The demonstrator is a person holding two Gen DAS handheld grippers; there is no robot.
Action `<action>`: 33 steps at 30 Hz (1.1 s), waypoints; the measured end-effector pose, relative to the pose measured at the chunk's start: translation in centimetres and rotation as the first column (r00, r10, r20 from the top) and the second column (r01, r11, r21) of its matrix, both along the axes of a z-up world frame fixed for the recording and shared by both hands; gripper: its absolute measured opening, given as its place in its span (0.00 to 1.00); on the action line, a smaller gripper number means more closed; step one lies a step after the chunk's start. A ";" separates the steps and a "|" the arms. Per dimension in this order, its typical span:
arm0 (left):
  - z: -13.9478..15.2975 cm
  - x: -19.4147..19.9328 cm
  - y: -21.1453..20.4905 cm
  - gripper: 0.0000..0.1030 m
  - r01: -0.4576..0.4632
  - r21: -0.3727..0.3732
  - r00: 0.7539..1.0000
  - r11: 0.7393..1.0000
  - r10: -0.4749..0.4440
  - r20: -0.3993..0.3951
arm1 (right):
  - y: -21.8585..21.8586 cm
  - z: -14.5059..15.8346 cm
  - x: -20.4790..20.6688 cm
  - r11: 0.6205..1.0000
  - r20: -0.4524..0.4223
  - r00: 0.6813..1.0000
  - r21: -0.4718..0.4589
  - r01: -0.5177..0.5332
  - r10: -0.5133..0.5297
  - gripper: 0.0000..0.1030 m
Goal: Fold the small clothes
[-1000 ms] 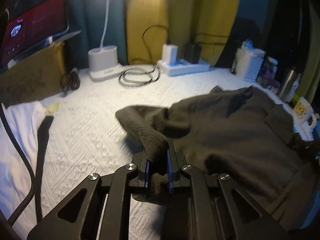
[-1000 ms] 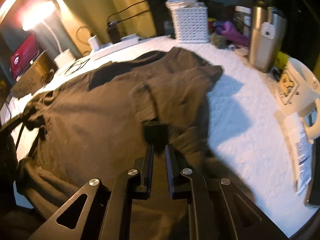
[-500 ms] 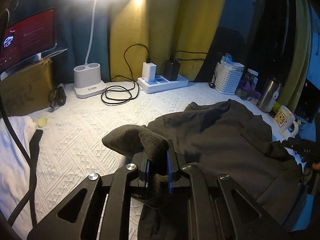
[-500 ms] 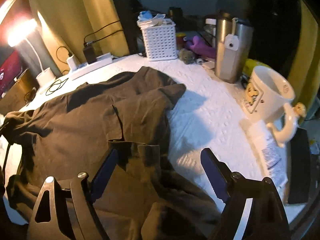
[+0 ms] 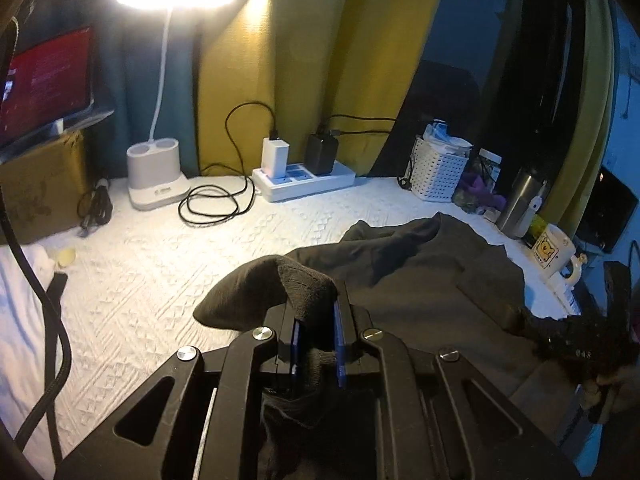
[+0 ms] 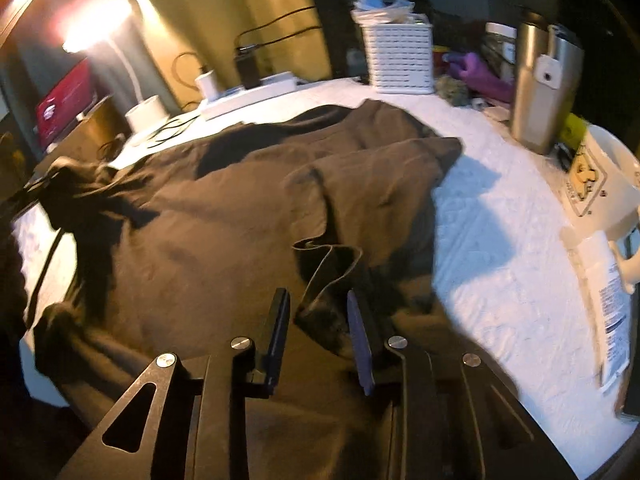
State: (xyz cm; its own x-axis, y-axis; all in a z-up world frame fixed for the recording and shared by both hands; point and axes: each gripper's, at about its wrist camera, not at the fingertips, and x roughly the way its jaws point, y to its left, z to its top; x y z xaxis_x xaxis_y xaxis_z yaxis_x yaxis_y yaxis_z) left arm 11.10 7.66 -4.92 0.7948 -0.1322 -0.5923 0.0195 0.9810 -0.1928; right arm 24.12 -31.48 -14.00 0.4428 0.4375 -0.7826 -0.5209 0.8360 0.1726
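Note:
A dark brown garment [image 6: 224,200] lies spread over the white textured table cover [image 6: 488,248]; it also shows in the left wrist view [image 5: 420,280]. My left gripper [image 5: 316,320] is shut on a bunched edge of the garment and holds it lifted off the table. My right gripper [image 6: 318,300] is open, low over the garment's near part, with a raised fold of fabric [image 6: 328,264] between its fingers, not pinched. The right gripper also shows dimly at the right edge of the left wrist view [image 5: 580,344].
A lit desk lamp [image 5: 156,176], coiled cable [image 5: 212,208] and power strip [image 5: 304,180] stand at the back. A white basket [image 6: 400,60], steel tumbler [image 6: 540,88] and white mug [image 6: 600,188] crowd the right side. A cardboard box [image 5: 36,188] and a red screen sit left.
My right gripper opened and let go of the garment, then narrowed partly over a fold. My left gripper lifted and drew back, still gripping the fabric.

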 end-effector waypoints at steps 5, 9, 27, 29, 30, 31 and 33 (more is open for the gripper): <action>-0.1 1.1 -3.3 0.11 0.097 0.032 0.995 0.995 -0.096 -0.012 | 0.9 -1.5 -1.1 0.999 -0.055 0.997 0.023 -0.047 0.049 0.30; -1.4 2.2 -6.6 0.11 0.190 0.032 0.980 0.981 -0.188 -0.058 | -0.1 -0.7 -1.1 0.999 -0.032 0.999 0.049 -0.014 0.016 0.30; -2.1 1.5 -1.1 0.62 0.118 -0.106 0.977 0.987 -0.134 -0.165 | -5.1 0.8 -0.1 0.994 0.062 0.993 0.051 0.100 -0.103 0.61; -2.6 1.7 0.9 0.62 0.068 -0.152 0.982 0.986 -0.093 -0.164 | -5.1 1.1 0.1 0.993 0.069 0.992 0.059 0.106 -0.110 0.61; -2.9 1.8 1.7 0.62 0.051 -0.170 0.984 0.984 -0.079 -0.162 | -5.2 1.1 0.2 0.992 0.070 0.991 0.063 0.108 -0.113 0.61; -3.3 2.1 2.3 0.62 0.025 -0.175 0.984 0.984 -0.055 -0.170 | -5.2 1.2 0.2 0.992 0.071 0.991 0.066 0.110 -0.114 0.61; -4.7 3.2 3.4 0.62 -0.029 -0.158 0.980 0.987 -0.003 -0.201 | -5.2 1.1 0.3 0.992 0.071 0.991 0.061 0.110 -0.115 0.61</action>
